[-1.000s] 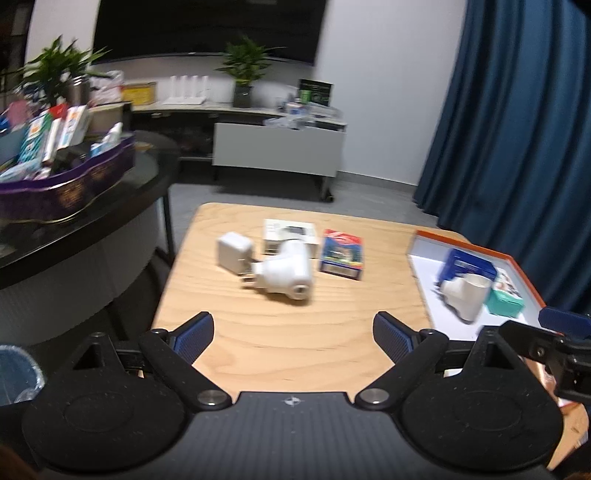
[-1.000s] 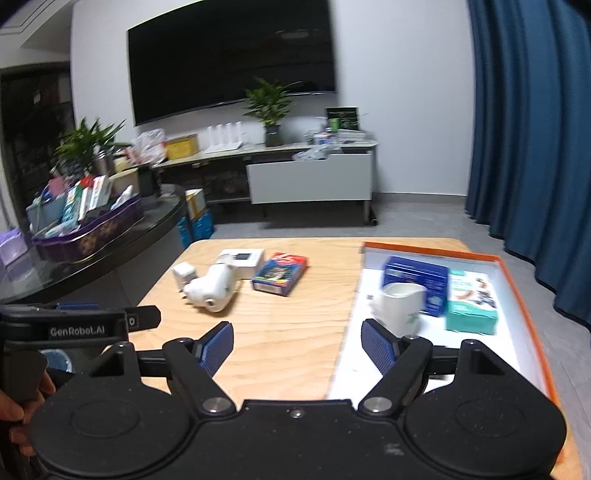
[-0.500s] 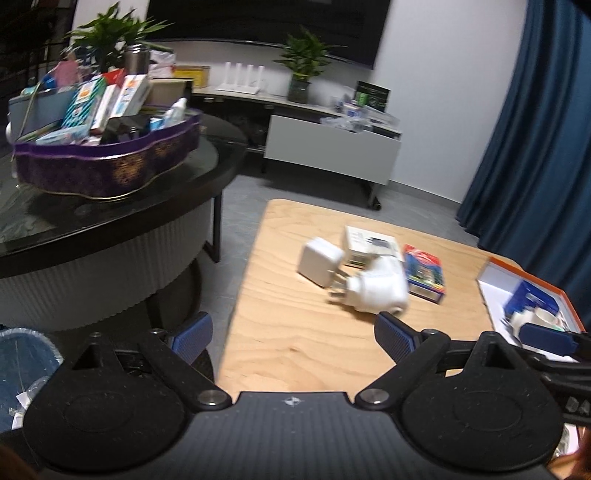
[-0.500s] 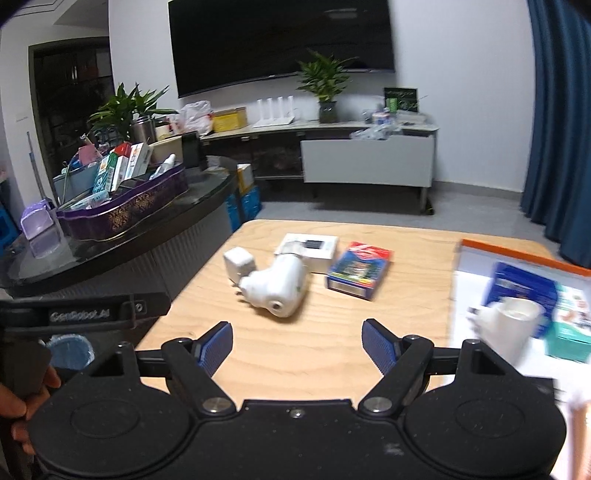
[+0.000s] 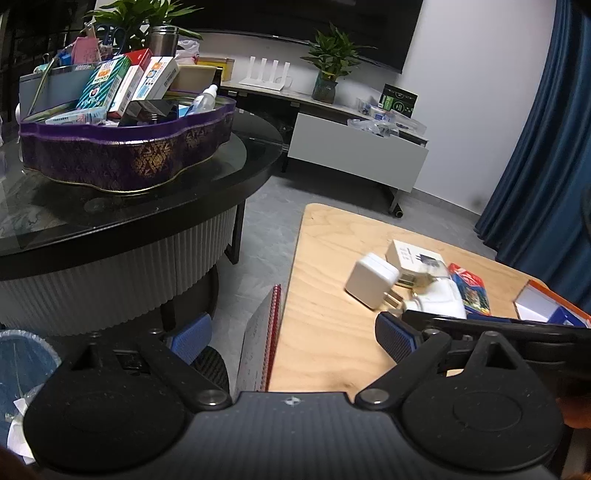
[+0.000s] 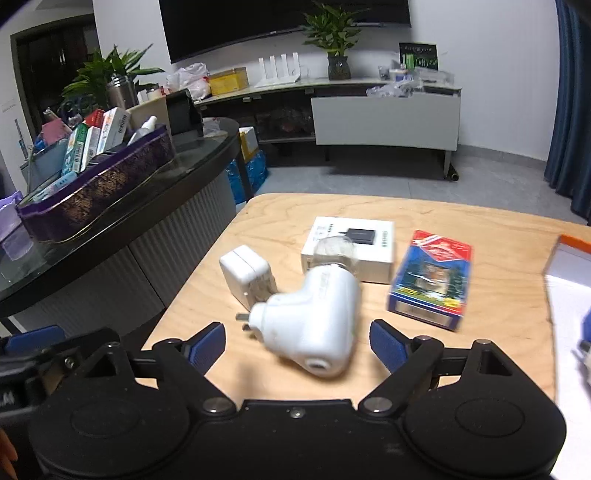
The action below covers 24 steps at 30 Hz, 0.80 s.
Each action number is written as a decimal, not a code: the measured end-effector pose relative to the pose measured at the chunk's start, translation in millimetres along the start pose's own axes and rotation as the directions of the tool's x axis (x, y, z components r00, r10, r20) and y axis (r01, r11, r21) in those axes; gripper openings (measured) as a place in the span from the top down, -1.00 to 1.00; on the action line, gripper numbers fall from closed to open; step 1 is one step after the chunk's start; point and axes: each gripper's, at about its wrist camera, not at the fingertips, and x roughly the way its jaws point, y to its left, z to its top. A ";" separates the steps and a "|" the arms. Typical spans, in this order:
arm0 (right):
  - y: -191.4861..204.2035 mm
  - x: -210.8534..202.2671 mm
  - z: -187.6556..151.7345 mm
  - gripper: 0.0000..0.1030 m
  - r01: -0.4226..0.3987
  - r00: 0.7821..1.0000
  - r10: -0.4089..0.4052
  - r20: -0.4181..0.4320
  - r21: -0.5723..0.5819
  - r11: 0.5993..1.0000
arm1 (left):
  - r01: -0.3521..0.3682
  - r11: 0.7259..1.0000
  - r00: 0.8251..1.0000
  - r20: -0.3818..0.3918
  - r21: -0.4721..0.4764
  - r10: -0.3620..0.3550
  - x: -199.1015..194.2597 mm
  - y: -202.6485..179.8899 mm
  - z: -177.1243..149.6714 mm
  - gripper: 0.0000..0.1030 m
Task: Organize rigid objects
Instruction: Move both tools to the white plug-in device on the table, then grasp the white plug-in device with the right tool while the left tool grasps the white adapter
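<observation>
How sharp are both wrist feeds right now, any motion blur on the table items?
Right wrist: white plug-in device and blue card box smeared, tray edge blurred. Left wrist: square charger slightly soft, purple tin sharp; dim room, fisheye bending.

- Living room of a home, dimly lit.
- Big dark TV (image 6: 284,22) on a white wall, above a low media console (image 6: 384,114) with potted plant (image 6: 334,40) and router (image 6: 279,70).
- Blue curtains (image 5: 546,155) down the right side.
- Round glass table (image 5: 122,206) carrying a purple tin (image 5: 125,147) crammed with household boxes.
- Small wooden table (image 6: 369,295) on grey floor.
</observation>
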 end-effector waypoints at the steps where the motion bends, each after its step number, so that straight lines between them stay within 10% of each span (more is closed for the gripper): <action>1: 2.2 5.7 1.5 -0.98 0.012 1.000 -0.012 -0.003 0.000 1.000 | 0.001 1.000 1.000 0.000 0.000 -0.001 2.1 0.6 1.1 -0.90; 11: 5.5 37.2 2.3 -0.99 0.053 0.999 -0.053 -0.013 -0.010 0.999 | 0.023 1.000 1.000 -0.004 0.019 -0.023 21.7 -1.5 8.2 -0.90; 24: -40.8 -40.5 -32.8 -0.97 0.044 0.999 -0.044 -0.006 0.027 0.999 | 0.161 0.961 0.987 -0.042 0.223 -0.156 79.4 -39.4 10.0 -0.98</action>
